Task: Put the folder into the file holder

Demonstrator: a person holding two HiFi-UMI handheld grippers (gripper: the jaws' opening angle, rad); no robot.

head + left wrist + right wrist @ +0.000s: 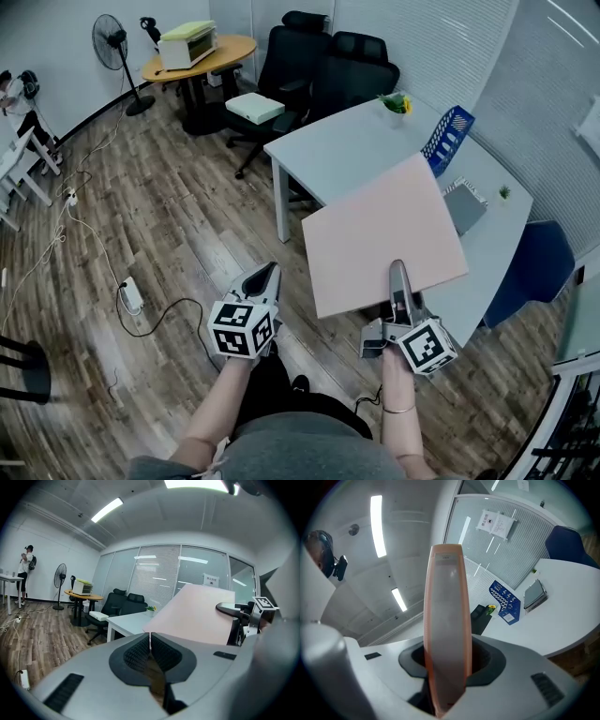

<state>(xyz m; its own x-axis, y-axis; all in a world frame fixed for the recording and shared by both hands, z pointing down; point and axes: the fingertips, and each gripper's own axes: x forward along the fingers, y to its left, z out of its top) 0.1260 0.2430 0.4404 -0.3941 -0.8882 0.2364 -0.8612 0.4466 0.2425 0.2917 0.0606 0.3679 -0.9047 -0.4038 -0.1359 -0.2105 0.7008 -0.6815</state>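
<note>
While clamping folder (384,230) by one edge in right gripper (397,268), risked sag, slip, knocking file holder (448,139) | left gripper (268,274) jaws together, empty.

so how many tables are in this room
3: a white desk ahead, a round wooden table at the back by the fan, and a white table cut off at far left. Others may be hidden.
</note>
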